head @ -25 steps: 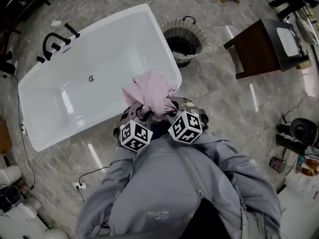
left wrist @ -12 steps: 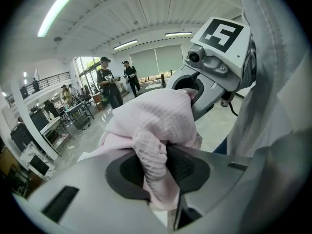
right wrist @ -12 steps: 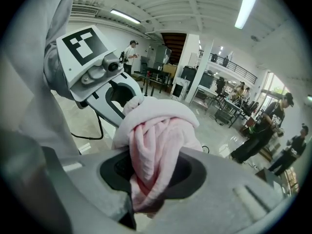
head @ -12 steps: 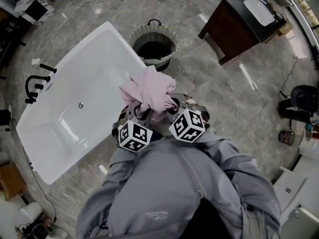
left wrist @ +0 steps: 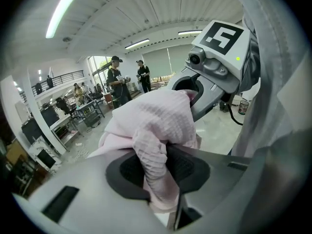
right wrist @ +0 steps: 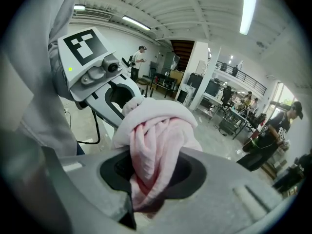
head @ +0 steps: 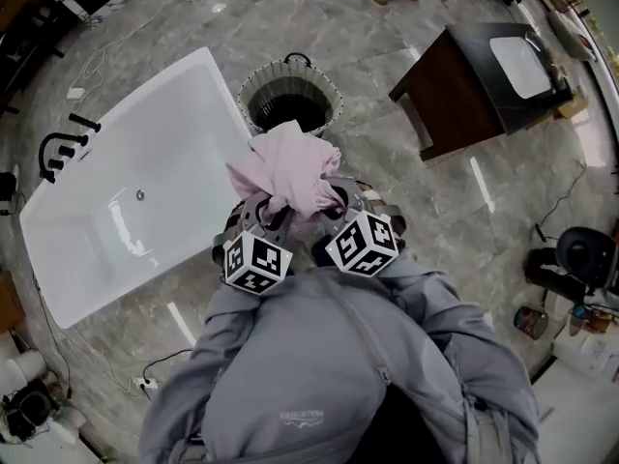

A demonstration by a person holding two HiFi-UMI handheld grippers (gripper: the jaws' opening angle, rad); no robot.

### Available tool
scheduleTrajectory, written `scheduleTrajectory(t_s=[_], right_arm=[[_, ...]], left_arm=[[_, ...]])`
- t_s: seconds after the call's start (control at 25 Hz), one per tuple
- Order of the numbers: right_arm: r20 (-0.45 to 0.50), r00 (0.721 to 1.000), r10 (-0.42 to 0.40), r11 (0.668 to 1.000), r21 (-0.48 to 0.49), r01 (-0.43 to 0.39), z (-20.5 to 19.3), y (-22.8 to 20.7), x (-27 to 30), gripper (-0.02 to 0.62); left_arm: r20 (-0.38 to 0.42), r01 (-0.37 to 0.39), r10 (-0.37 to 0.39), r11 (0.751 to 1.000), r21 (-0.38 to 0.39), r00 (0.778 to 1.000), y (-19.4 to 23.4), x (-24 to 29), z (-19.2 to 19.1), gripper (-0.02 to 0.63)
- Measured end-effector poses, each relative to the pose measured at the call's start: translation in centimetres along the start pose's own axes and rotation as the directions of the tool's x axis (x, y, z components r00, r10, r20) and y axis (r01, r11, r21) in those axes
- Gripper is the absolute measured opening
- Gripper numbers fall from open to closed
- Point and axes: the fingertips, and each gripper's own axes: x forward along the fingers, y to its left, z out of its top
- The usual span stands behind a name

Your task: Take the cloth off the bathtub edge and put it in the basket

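Note:
A bunched pink cloth [head: 287, 170] is held up in front of the person's chest, above the floor, by both grippers side by side. My left gripper [head: 263, 222] is shut on the cloth [left wrist: 155, 130], a fold pinched between its dark pads. My right gripper [head: 329, 216] is shut on the same cloth [right wrist: 155, 145], which bulges out over its jaws. The round wire basket [head: 290, 95] with a dark inside stands on the floor just beyond the cloth. The white bathtub [head: 116, 182] lies to the left, its near corner close to the left gripper.
A dark wooden vanity with a white basin [head: 484, 80] stands at the upper right. Black tub taps [head: 60, 145] sit at the tub's far left end. Cables and a power strip [head: 145, 385] lie on the marble floor. People stand far off in the hall.
The view has turned: the tub has slid left and the basket has come to sit straight beyond the cloth. Both grippers still hold the cloth the same way.

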Motion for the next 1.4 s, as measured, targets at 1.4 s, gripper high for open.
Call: scheduleTrajectory(t_s=[1.4], right_arm=[[0.042,0.992,0.122,0.987,-0.110,-0.116,-1.3,-19.9,5.9,0.118]], left_arm=[[-0.036,-0.138,0.135,0.984,-0.113,0.990,12.3,13.4,8.4,0.104]])
